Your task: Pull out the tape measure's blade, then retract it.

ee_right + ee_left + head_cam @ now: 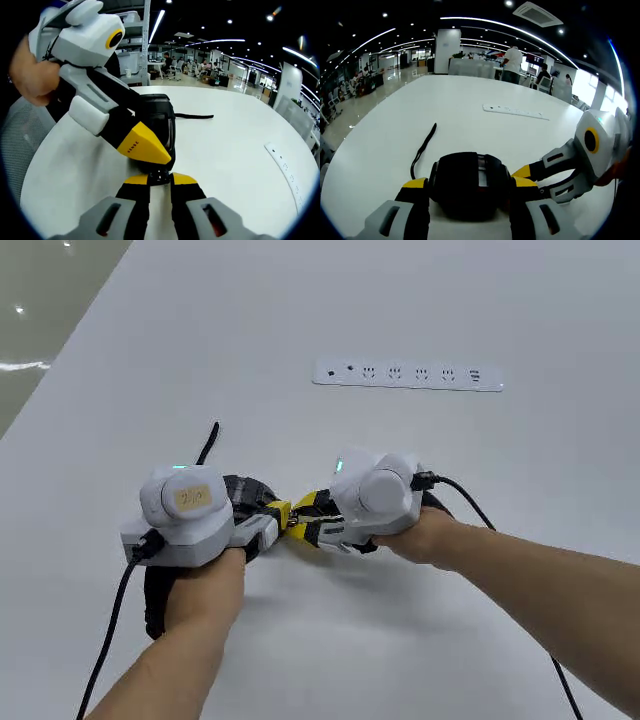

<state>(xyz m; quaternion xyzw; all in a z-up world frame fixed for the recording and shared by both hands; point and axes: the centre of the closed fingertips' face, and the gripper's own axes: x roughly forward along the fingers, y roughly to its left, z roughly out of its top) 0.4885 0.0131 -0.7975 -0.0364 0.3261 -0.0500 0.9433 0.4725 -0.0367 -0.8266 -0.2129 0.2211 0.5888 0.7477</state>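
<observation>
At the near edge of the white desk, the two claws meet nose to nose over the tape measure. The left claw stands wide, its jaws pressed to either side of the black case, which rests on the desk. The right claw is narrowed almost to closing and seems to pinch the small blade tab at the mouth of the case. The tab is tiny, so how deep that bite goes is hard to tell. No length of blade shows outside the case.

The weak point is likely that pinch – if only the jaw tips catch the tab, a pull could slip off it and the blade stay in. The case looks rounded and smooth, so a pull off the line of the mouth may twist it in the left claw's hold or drag it across the desk. Later, a sudden release could let the blade whip back. The wrist strap trails loose behind the case and should cause no snag.
</observation>
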